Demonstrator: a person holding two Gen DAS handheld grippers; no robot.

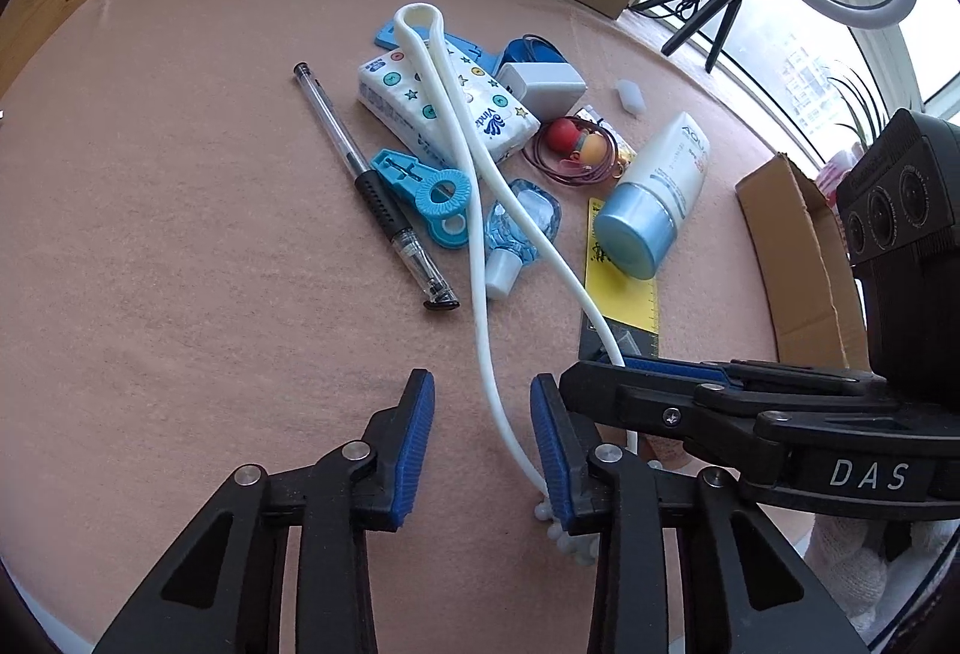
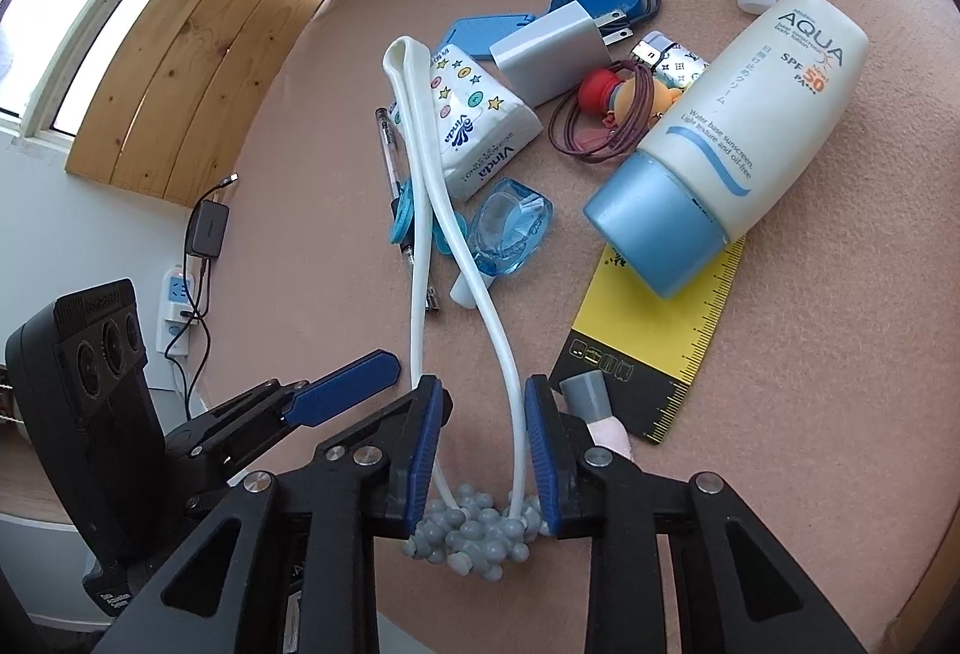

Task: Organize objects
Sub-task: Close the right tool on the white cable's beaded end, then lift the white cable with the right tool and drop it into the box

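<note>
A long white looped strap (image 1: 480, 258) runs from the tissue pack (image 1: 444, 108) toward me and ends in a knobbly grey-white cluster (image 2: 474, 528) on the pink table. My left gripper (image 1: 481, 381) is open. One strand runs between its jaws and rests against the right pad. My right gripper (image 2: 486, 384) is also open, with the other strand close to its right pad and the knobbly cluster lying under its fingers. One finger of the left gripper (image 2: 348, 390) shows beside it. The right gripper's fingers (image 1: 660, 372) cross in from the right.
A pen (image 1: 372, 186), blue plastic clip (image 1: 432, 198), small blue bottle (image 1: 516, 228), white charger (image 1: 543, 84), red and orange toy on a cord (image 1: 576, 144), sunscreen tube (image 2: 738, 132) and yellow ruler (image 2: 672, 342) lie clustered. A cardboard box (image 1: 798, 246) stands at the right.
</note>
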